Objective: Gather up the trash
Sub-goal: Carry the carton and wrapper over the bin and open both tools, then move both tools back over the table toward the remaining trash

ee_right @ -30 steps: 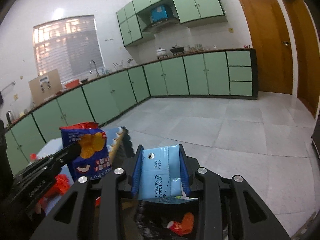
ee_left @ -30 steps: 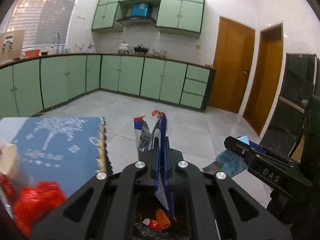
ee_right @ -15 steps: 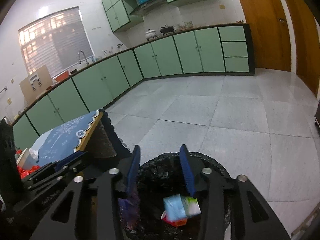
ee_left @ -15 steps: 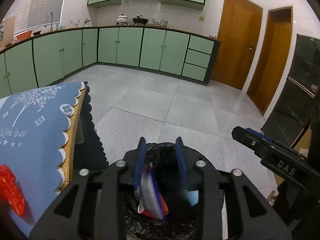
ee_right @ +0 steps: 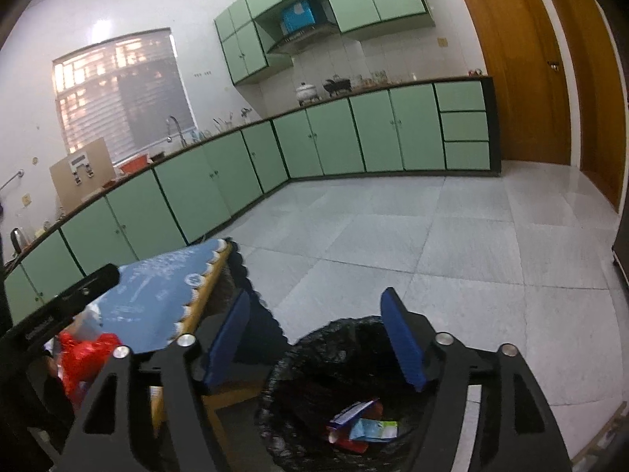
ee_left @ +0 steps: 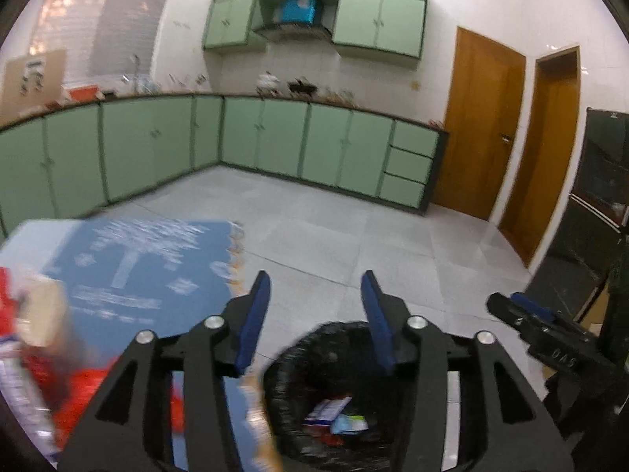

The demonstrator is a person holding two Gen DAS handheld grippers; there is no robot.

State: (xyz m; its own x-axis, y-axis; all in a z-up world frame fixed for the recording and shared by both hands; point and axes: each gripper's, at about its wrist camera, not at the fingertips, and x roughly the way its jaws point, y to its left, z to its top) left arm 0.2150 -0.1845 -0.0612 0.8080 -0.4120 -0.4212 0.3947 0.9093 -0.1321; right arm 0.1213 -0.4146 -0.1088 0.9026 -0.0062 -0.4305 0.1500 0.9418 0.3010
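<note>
Kitchen with pale green cabinets (ee_right: pixel 236 181), grey tiled floor (ee_right: pixel 452 236) and wooden doors (ee_left: pixel 483 129) as background.

Left tool (ee_left: pixel 316 314), lower centre of the left wrist view: blue pads (ee_left: pixel 251 322) apart and opening, nothing between them; also seen as a black bar at lower left of the right wrist view.

Right tool (ee_right: pixel 318 338), lower centre of the right wrist view: jaws wide and opening, empty, poised above the bin; visible again at right edge of the left wrist view.

Black-lined trash bin (ee_right: pixel 298 373) on the floor directly below both tools, bottom centre of each view. Inside: discarded wrappers (ee_right: pixel 363 423), blue, white and red, lying loose at the bottom of the liner.

Counter (ee_right: pixel 169 291) just left of the bin, covered by a blue scalloped cloth with white print. Red packaging (ee_right: pixel 84 358) and other blurred items at its near end, lower left of both views; details of these not discernible.
</note>
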